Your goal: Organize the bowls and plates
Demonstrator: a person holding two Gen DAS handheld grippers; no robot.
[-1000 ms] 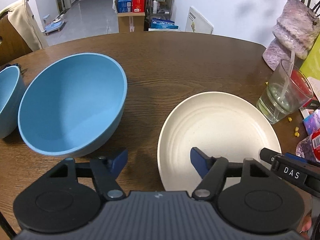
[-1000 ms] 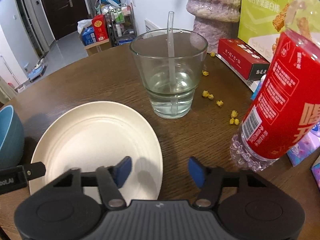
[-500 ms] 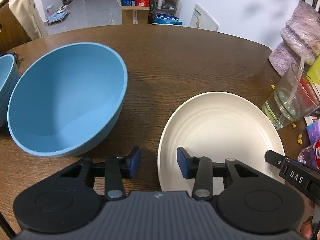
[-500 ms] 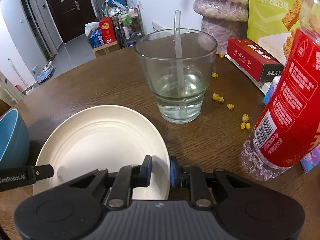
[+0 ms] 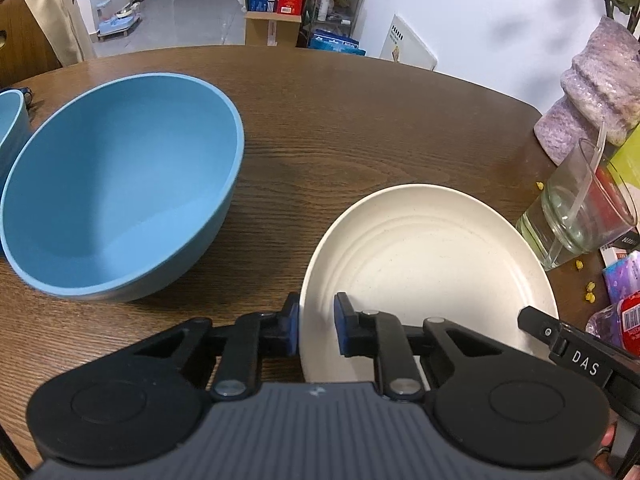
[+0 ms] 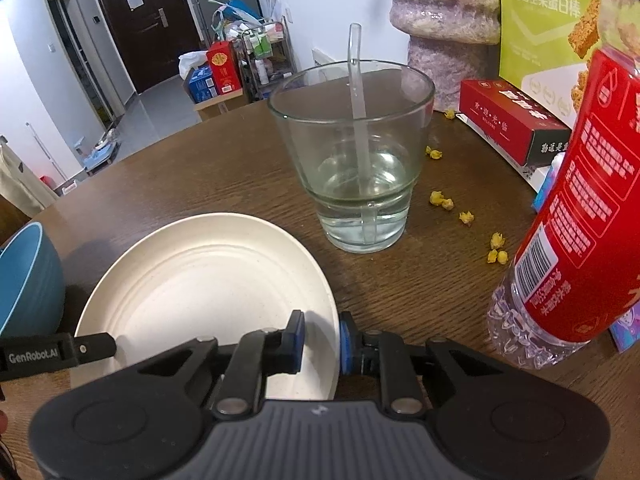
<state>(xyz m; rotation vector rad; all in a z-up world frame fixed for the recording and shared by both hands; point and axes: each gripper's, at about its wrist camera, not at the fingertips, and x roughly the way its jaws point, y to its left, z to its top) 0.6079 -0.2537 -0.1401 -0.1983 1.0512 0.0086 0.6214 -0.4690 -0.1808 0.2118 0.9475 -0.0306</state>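
A cream plate (image 5: 432,256) (image 6: 208,280) lies on the brown wooden table (image 5: 340,120). My left gripper (image 5: 316,330) straddles the plate's near left rim; its jaws are closing, with a blue pad on either side of the rim. At the plate's near right rim my right gripper (image 6: 322,340) is shut on the edge. A large blue bowl (image 5: 120,184) (image 6: 24,280) stands left of the plate, apart from it. A second blue bowl (image 5: 10,128) shows at the far left edge.
A glass of water with a straw (image 6: 352,168) (image 5: 576,208) stands just beyond the plate's right side. A red-labelled bottle (image 6: 568,216), a red box (image 6: 512,124) and yellow crumbs (image 6: 496,248) crowd the table's right. A chair with a jacket (image 5: 44,20) stands at the far left.
Both pairs of jaws have closed from wide apart onto the plate's rim, the right first, then the left. The plate and bowls have not moved.
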